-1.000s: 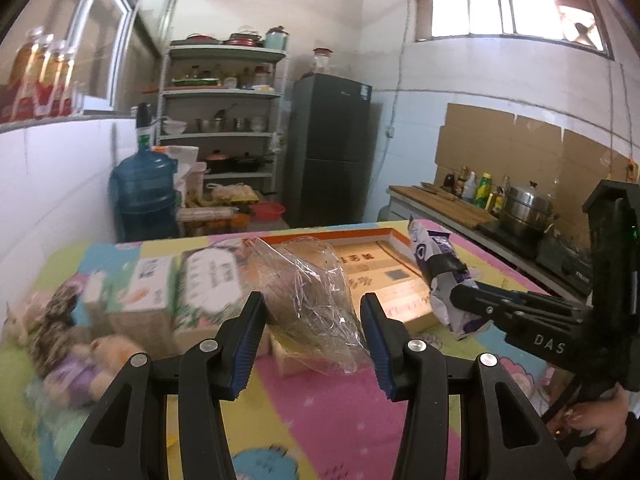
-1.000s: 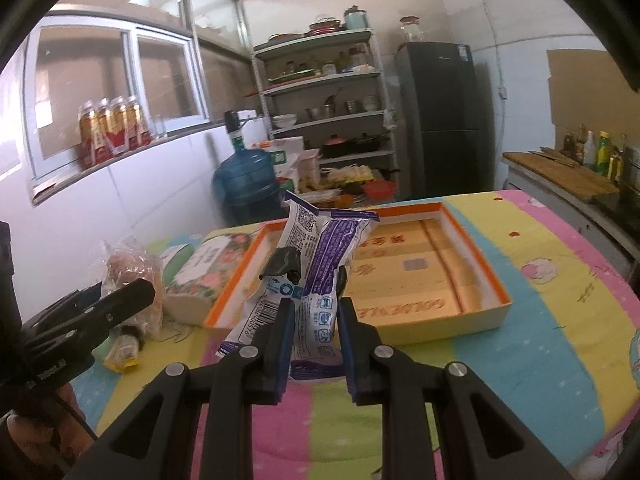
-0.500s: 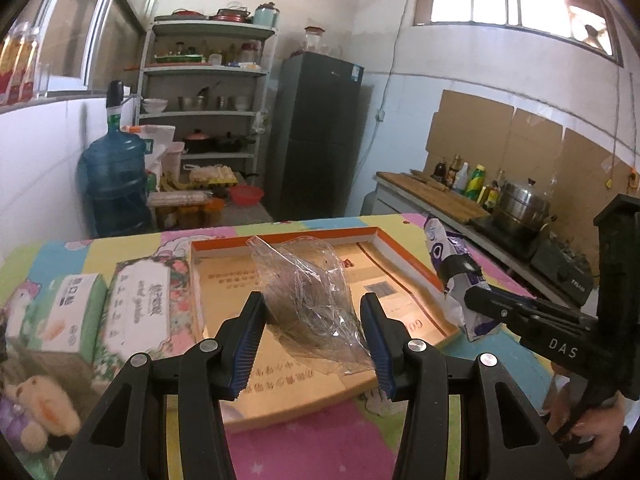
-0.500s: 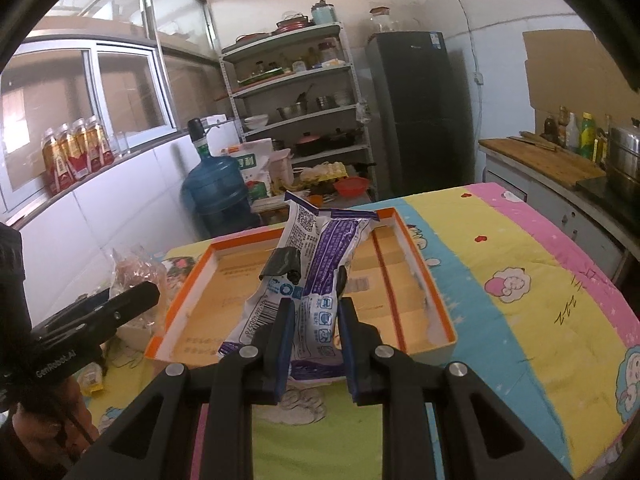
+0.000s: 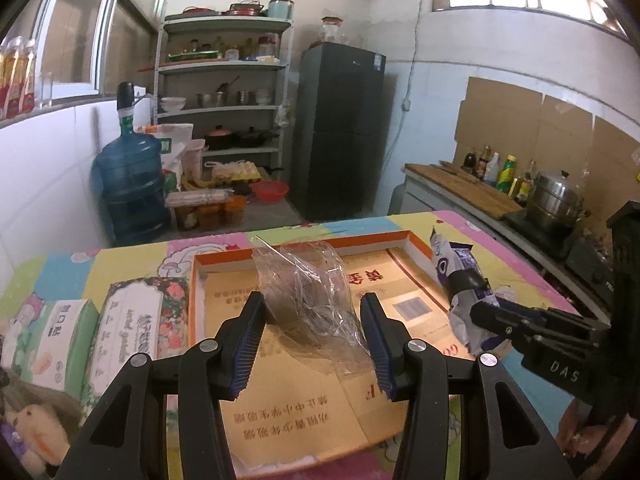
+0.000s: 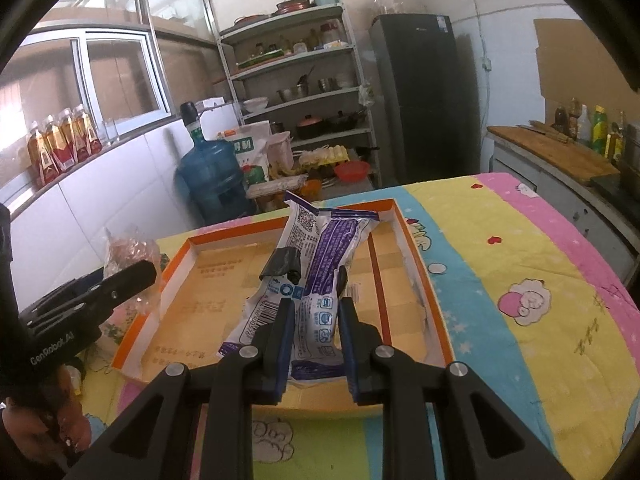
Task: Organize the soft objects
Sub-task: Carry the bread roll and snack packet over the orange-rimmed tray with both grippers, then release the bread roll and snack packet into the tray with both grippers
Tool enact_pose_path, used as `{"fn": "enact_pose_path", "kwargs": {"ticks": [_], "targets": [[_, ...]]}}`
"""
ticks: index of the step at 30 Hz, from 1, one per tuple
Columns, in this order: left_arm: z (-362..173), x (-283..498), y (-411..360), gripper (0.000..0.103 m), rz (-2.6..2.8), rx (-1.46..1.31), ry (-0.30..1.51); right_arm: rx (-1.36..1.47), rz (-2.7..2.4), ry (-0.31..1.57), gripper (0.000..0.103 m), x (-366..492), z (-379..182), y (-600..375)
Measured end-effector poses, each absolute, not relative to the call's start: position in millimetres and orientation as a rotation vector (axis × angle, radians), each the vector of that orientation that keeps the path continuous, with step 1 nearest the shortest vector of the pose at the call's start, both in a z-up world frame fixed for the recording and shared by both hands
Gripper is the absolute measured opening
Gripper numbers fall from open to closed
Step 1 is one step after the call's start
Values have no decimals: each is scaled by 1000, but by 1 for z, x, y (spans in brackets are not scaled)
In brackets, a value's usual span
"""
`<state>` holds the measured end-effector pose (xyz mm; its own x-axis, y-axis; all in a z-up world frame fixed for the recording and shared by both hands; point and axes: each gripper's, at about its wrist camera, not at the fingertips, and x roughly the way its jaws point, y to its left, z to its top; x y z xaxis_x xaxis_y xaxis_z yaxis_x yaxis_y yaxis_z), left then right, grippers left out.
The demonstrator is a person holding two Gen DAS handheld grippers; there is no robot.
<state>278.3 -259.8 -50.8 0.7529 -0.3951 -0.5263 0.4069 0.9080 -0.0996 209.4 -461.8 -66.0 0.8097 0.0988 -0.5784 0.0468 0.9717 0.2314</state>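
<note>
My left gripper (image 5: 312, 320) is shut on a clear plastic bag with a brown soft thing inside (image 5: 308, 296) and holds it above the orange-rimmed cardboard tray (image 5: 304, 408). My right gripper (image 6: 316, 312) is shut on a white and purple soft packet (image 6: 320, 256) and holds it over the same tray (image 6: 404, 232). The packet also shows at the right of the left wrist view (image 5: 456, 276). The bag also shows at the left of the right wrist view (image 6: 128, 252).
Two tissue boxes (image 5: 136, 320) lie left of the tray, with plush toys (image 5: 28, 420) at the lower left. The table wears a colourful cartoon cloth (image 6: 520, 264). A blue water jug (image 5: 132, 188), shelves and a fridge stand behind.
Both grippers have moved forward with their loads and now hang over the tray. The left gripper has swung right, away from the tissue boxes and toys.
</note>
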Motion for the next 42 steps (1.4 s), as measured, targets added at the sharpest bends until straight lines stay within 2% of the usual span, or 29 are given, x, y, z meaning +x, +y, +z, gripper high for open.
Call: {"fn": "enact_pose_path", "kwargs": {"ticks": [27, 30, 32, 36, 40, 42], "targets": [[-95, 332, -301, 51, -430, 48, 756, 280, 79, 750, 24, 250, -106, -468], [-102, 335, -303, 51, -416, 52, 787, 285, 79, 756, 32, 251, -108, -470], [-103, 335, -303, 53, -410, 50, 787, 283, 78, 754, 41, 250, -108, -471], [-105, 334, -303, 59, -406, 66, 777, 275, 77, 745, 42, 248, -105, -469], [-105, 331, -301, 72, -403, 68, 772, 275, 74, 737, 42, 246, -103, -469], [-104, 329, -299, 74, -399, 65, 767, 273, 73, 729, 42, 242, -101, -468]]}}
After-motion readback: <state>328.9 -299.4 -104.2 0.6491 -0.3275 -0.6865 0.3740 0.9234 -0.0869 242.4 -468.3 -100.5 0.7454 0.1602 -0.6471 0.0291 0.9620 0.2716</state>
